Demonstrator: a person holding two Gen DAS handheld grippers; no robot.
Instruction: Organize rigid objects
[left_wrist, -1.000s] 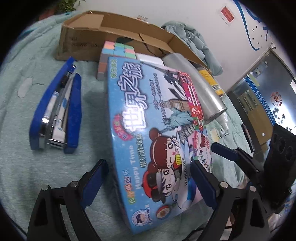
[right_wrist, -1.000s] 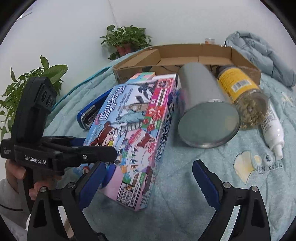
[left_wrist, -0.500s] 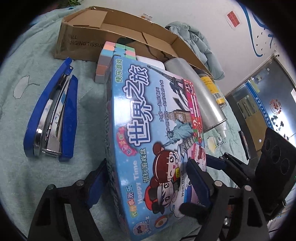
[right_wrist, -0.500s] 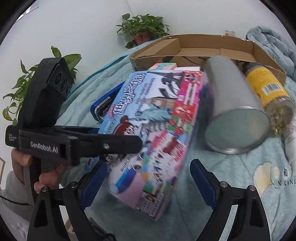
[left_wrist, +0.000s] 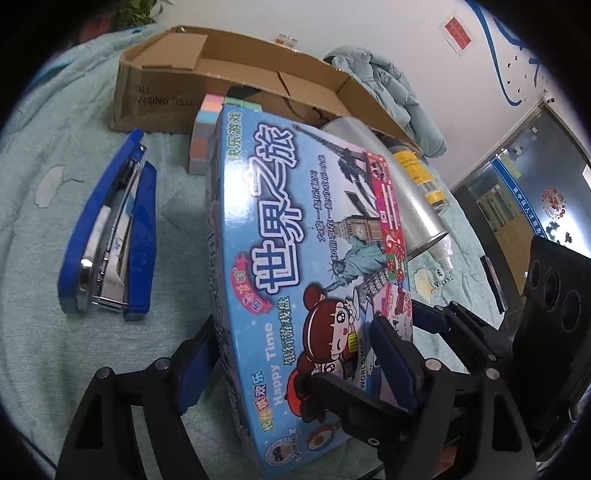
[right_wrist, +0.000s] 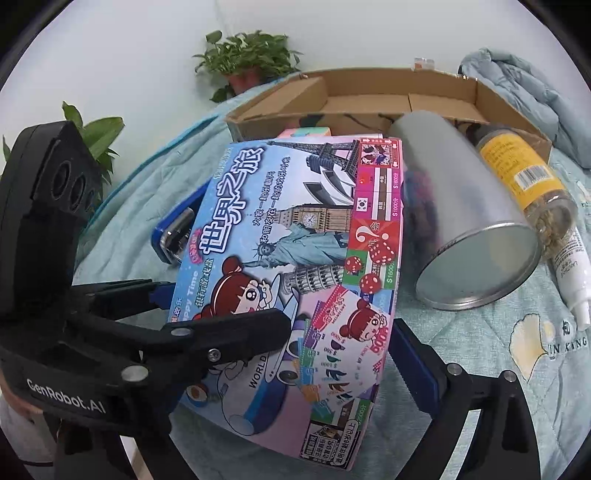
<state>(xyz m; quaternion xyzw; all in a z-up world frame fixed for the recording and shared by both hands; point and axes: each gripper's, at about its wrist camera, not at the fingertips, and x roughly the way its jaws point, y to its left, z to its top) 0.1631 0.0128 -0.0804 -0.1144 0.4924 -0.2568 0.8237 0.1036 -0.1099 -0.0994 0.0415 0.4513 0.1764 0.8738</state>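
Note:
A flat blue board-game box (left_wrist: 295, 266) with a cartoon girl and landmarks is tilted up off the teal blanket; it also shows in the right wrist view (right_wrist: 295, 266). My left gripper (left_wrist: 291, 362) is shut on the box's near end, one pad under it and one on its printed face. My right gripper (right_wrist: 295, 354) is open around the same near end; its right pad (right_wrist: 413, 365) is beside the box's edge and its left finger is hidden behind the left gripper. An open cardboard box (left_wrist: 236, 85) lies behind.
A blue stapler (left_wrist: 110, 236) lies left of the game box. A pastel block stack (left_wrist: 207, 136), a silver tin (right_wrist: 461, 221), a yellow-labelled jar (right_wrist: 524, 184) and a white tube (right_wrist: 570, 273) lie nearby. Potted plants (right_wrist: 247, 62) and a jacket (right_wrist: 524, 85) are behind.
My left gripper has closed on the game box and tilted its near end up. My right gripper has moved in around the same end, still open.

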